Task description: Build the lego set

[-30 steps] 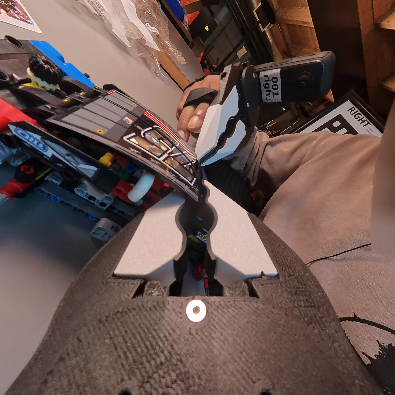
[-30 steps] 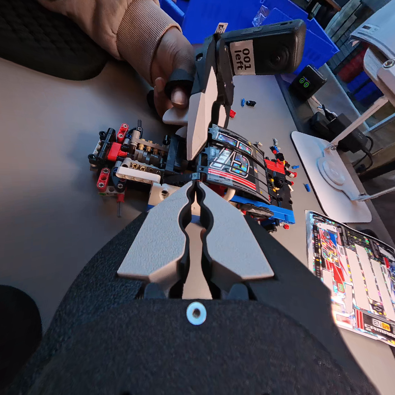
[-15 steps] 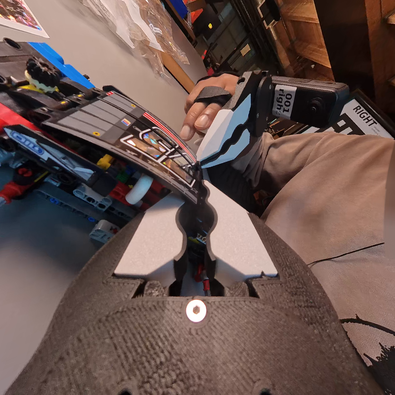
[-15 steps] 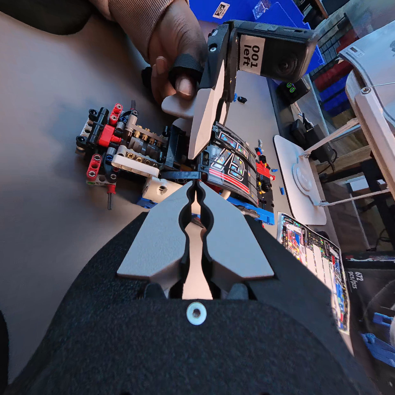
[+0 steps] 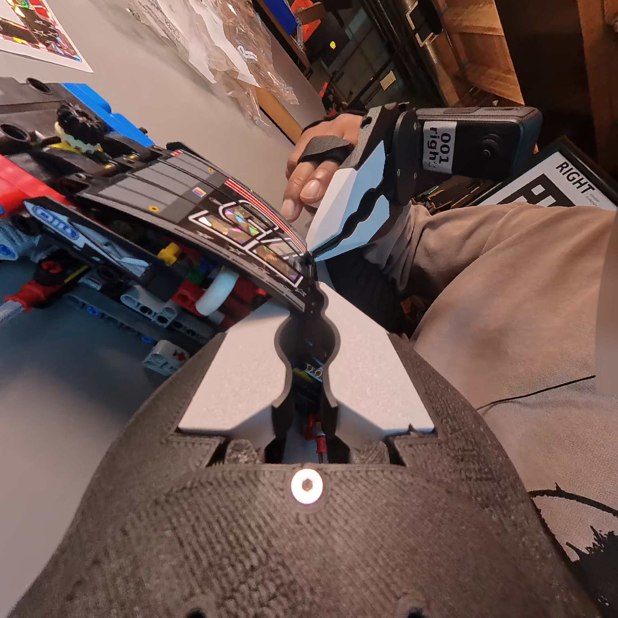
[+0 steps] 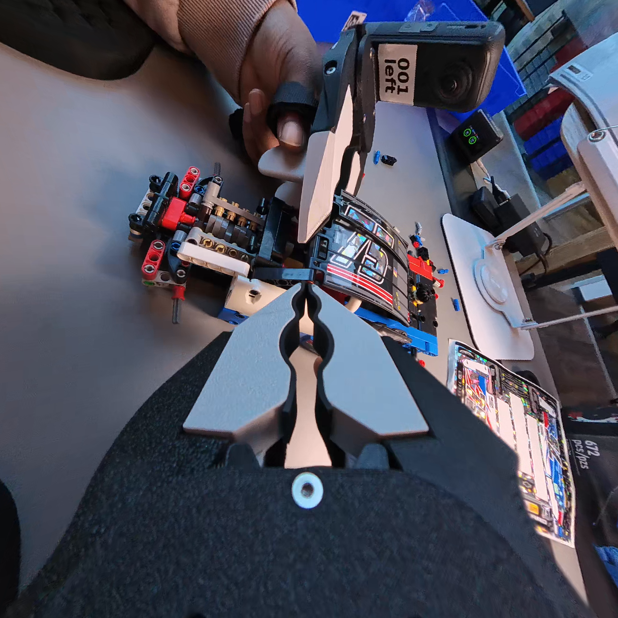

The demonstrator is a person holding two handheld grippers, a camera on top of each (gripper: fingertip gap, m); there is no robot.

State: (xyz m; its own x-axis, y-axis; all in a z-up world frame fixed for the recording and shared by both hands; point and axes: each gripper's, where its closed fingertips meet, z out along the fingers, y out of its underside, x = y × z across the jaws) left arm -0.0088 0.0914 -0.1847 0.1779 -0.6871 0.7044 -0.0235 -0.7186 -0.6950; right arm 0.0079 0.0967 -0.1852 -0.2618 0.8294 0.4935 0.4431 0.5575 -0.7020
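1. Centre of both views: lego car (image 6: 301,254) on table (image 6: 67,200); left gripper (image 5: 312,294) fingers narrow, pinching black roof panel (image 5: 200,214) edge; right gripper (image 6: 306,288) fingers pinched nearly together on black beam (image 6: 284,275).
2. Risk: opposed pulls could pop panel off; thin-edge grips may slip.
3. Versus a second ago: right gripper rolled flatter, same contact; left unchanged.

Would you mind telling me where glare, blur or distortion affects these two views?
Left wrist view: fisheye bending, blurred table nearby, glints on the car's black roof panel. Right wrist view: sunlight glares on the sticker sheet; table edges curve.
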